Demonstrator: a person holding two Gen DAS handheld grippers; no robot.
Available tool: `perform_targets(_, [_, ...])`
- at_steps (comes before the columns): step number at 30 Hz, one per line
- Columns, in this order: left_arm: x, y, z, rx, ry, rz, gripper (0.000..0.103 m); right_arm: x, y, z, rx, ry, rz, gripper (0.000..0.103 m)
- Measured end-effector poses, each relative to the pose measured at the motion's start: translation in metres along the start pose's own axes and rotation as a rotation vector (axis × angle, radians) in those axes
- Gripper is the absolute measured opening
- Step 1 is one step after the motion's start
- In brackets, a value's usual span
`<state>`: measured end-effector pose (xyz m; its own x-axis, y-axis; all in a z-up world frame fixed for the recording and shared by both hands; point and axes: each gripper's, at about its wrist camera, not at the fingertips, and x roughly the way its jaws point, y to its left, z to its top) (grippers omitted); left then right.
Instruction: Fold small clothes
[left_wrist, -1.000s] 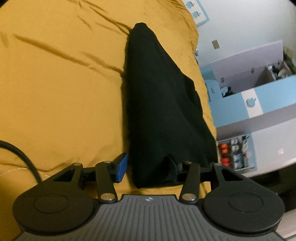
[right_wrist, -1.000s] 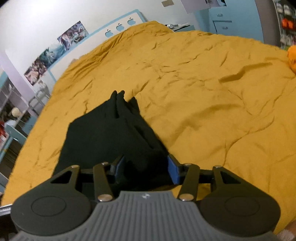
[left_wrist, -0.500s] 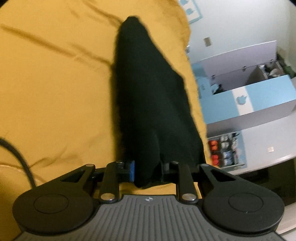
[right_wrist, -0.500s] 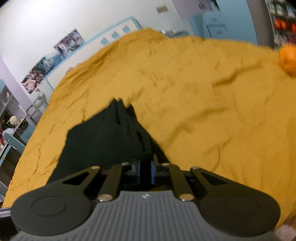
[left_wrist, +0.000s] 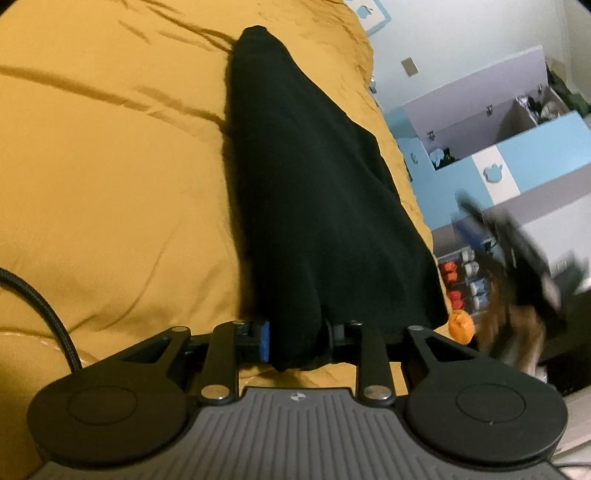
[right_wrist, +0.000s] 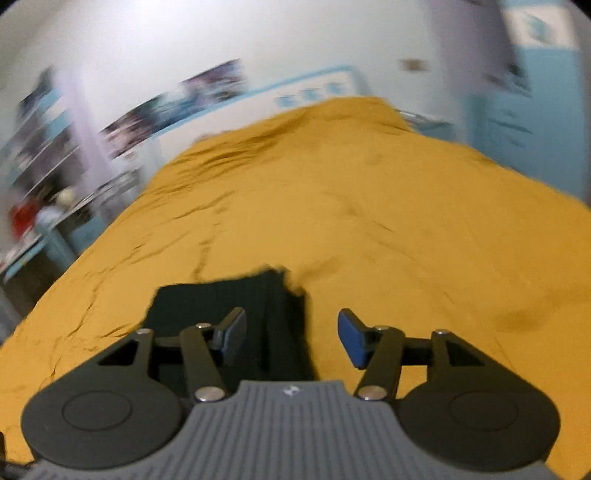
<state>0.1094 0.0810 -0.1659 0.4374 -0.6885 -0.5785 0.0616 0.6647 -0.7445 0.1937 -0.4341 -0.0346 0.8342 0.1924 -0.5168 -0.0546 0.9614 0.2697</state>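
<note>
A black garment (left_wrist: 314, 192) lies stretched along the yellow bedspread (left_wrist: 110, 166), near its right edge. My left gripper (left_wrist: 297, 341) is shut on the garment's near end. In the right wrist view the garment (right_wrist: 221, 299) lies flat on the bedspread (right_wrist: 369, 221) just ahead and to the left. My right gripper (right_wrist: 291, 338) is open and empty above the garment's edge. It also shows blurred in the left wrist view (left_wrist: 517, 258), off the right side of the bed.
An orange ball (left_wrist: 461, 326) sits by the bed's right edge. Blue and lilac cabinets (left_wrist: 517, 155) stand to the right of the bed. Posters (right_wrist: 177, 107) hang on the wall behind the headboard, and shelves (right_wrist: 33, 206) stand at the left.
My right gripper was shut on the garment half a second ago; it has let go, opened and lifted away. My left gripper has closed on the garment's near end.
</note>
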Motion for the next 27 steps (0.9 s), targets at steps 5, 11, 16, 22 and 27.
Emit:
perform_targets(5, [0.002,-0.002,0.003,0.013,0.020,-0.001,0.035,0.111,0.006,0.029,-0.075,0.169,-0.019,0.051])
perform_targets(11, [0.003,0.000,0.011,0.020,0.035,-0.014,0.036,0.175,-0.004,0.028,0.016,0.324,-0.003,0.016])
perform_targets(16, [0.005,-0.001,0.012,0.076,0.056,-0.021,0.036,0.167,0.000,0.028,-0.028,0.251,-0.055,0.008])
perform_targets(22, [0.006,0.000,0.017,0.070,0.079,-0.035,0.039,0.184,-0.021,0.011,0.040,0.300,-0.043,0.014])
perform_targets(27, [0.005,-0.002,0.017,0.084,0.079,-0.019,0.039,0.120,-0.002,0.028,-0.034,0.188,-0.006,0.029])
